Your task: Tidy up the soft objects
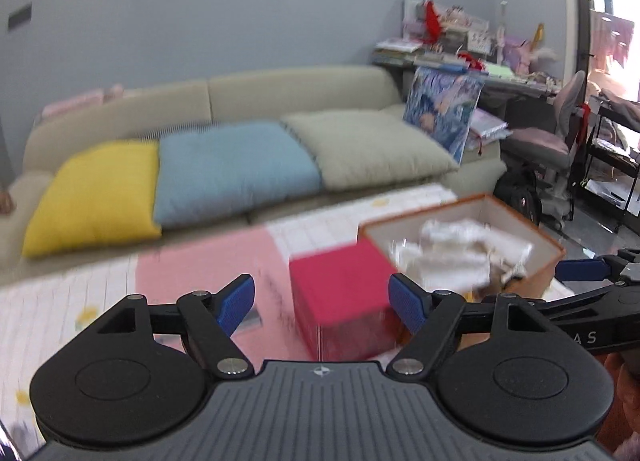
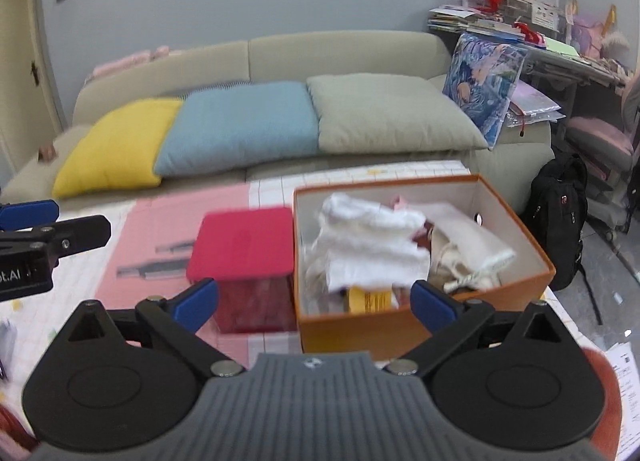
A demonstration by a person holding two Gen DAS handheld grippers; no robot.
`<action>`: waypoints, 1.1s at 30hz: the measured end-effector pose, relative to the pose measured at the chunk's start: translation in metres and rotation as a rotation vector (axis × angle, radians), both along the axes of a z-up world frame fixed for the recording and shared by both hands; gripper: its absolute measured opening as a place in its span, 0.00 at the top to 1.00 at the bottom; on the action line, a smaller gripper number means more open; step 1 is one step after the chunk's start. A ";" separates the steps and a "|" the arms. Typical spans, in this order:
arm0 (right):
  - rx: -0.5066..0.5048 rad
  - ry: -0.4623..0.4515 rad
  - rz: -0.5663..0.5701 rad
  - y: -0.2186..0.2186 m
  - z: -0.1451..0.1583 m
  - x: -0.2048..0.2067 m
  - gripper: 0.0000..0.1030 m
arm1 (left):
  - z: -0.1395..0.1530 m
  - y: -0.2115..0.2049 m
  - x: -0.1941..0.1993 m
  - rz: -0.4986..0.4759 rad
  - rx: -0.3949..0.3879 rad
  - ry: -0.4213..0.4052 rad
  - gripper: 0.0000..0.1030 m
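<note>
**Soft stuff is piled in the orange box, both my grippers empty**

So right now my left gripper (image 1: 322,303) and my right gripper (image 2: 314,307) both have their jaws spread wide with nothing between them. The right one looks about as wide as it goes.

The soft things sit in the orange box (image 2: 400,331) on the counter (image 2: 120,221), which has a pink and white checked mat over it. On top there's a crumpled white cloth (image 2: 372,245), and to its right a cream cloth bag (image 2: 472,249) with a drawstring hanging off it. There's a bit of pink peeking out at the back and something yellow down at the front wall, can't tell what either is.

My guess on handling: all of it is light, floppy, not fragile and not slippery. The cloth will just drape and trail, so I'd pinch a thick bunched fold near the middle of the heap, not a loose edge. The bag I'd grab by the body; the string would probably slip through.

Just left of the orange box, close or touching, is a see-through red box (image 2: 256,301) with a pinkish-red lid (image 2: 244,243) on it. Contents too blurry to make out.
</note>
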State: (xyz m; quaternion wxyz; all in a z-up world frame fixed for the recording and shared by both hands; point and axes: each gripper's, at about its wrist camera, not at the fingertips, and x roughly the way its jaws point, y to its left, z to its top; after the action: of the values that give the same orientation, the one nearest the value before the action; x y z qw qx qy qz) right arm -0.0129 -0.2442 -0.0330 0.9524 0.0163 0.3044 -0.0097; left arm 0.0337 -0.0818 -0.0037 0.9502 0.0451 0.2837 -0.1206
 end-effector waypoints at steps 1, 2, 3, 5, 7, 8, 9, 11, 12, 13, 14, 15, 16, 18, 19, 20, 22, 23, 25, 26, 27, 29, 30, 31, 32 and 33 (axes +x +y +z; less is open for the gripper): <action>-0.016 0.017 0.002 0.004 -0.004 -0.002 0.03 | -0.005 0.002 -0.001 0.013 -0.002 0.013 0.13; -0.025 0.036 0.008 0.007 -0.009 -0.002 0.03 | -0.010 0.004 -0.001 0.025 -0.001 0.027 0.13; -0.026 0.052 0.011 0.009 -0.012 -0.002 0.03 | -0.015 0.007 -0.003 0.039 -0.001 0.039 0.13; -0.022 0.075 0.011 0.011 -0.017 -0.002 0.03 | -0.027 0.009 -0.003 0.069 0.000 0.082 0.13; -0.025 0.080 0.008 0.012 -0.019 -0.001 0.03 | -0.041 0.012 -0.001 0.099 0.020 0.143 0.13; -0.029 0.078 0.009 0.013 -0.020 -0.001 0.03 | -0.046 0.012 0.000 0.111 0.031 0.166 0.13; -0.033 0.078 0.007 0.013 -0.021 0.000 0.03 | -0.049 0.013 -0.003 0.116 0.035 0.179 0.13; -0.037 0.078 -0.001 0.014 -0.022 0.000 0.03 | -0.053 0.016 -0.007 0.110 0.031 0.181 0.13; -0.037 0.081 -0.002 0.014 -0.023 0.001 0.03 | -0.052 0.015 -0.006 0.110 0.032 0.178 0.13; -0.037 0.084 -0.003 0.015 -0.024 0.001 0.03 | -0.051 0.017 -0.009 0.112 0.033 0.172 0.13; -0.039 0.087 -0.004 0.016 -0.025 0.003 0.03 | -0.050 0.017 -0.008 0.117 0.034 0.166 0.13; -0.041 0.090 -0.004 0.017 -0.026 0.003 0.03 | -0.050 0.018 -0.008 0.123 0.031 0.161 0.13; -0.042 0.093 -0.001 0.018 -0.027 0.004 0.03 | -0.051 0.018 -0.009 0.127 0.026 0.158 0.13; -0.046 0.095 0.006 0.019 -0.027 0.005 0.03 | -0.052 0.019 -0.009 0.131 0.019 0.158 0.13; -0.048 0.092 0.009 0.020 -0.027 0.005 0.03 | -0.052 0.019 -0.008 0.132 0.018 0.158 0.13; -0.049 0.091 0.012 0.020 -0.027 0.005 0.03 | -0.053 0.020 -0.007 0.132 0.019 0.157 0.13; -0.049 0.090 0.011 0.020 -0.027 0.005 0.03 | -0.053 0.019 -0.007 0.133 0.021 0.158 0.13; -0.049 0.090 0.009 0.020 -0.027 0.005 0.03 | -0.053 0.020 -0.007 0.132 0.021 0.157 0.13; -0.047 0.089 0.005 0.019 -0.027 0.005 0.03 | -0.052 0.019 -0.007 0.131 0.020 0.152 0.13; -0.047 0.087 0.002 0.019 -0.027 0.005 0.03 | -0.052 0.020 -0.008 0.130 0.019 0.149 0.13; -0.047 0.085 0.000 0.019 -0.026 0.005 0.03 | -0.051 0.020 -0.008 0.129 0.019 0.147 0.13; -0.047 0.079 -0.001 0.019 -0.026 0.004 0.03 | -0.051 0.019 -0.008 0.127 0.020 0.144 0.13; -0.048 0.076 -0.002 0.019 -0.025 0.003 0.03 | -0.051 0.019 -0.008 0.127 0.022 0.143 0.13; -0.049 0.073 -0.002 0.019 -0.025 0.003 0.03 | -0.051 0.018 -0.009 0.126 0.024 0.142 0.13; -0.049 0.071 -0.004 0.019 -0.024 0.003 0.03 | -0.050 0.018 -0.009 0.124 0.025 0.140 0.13; -0.049 0.068 -0.004 0.019 -0.024 0.003 0.03 | -0.050 0.018 -0.010 0.122 0.025 0.137 0.13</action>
State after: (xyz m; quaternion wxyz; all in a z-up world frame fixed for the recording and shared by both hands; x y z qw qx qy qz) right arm -0.0102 -0.2254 -0.0568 0.9415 -0.0067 0.3362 -0.0197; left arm 0.0238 -0.0643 -0.0536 0.9335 0.0314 0.3517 -0.0617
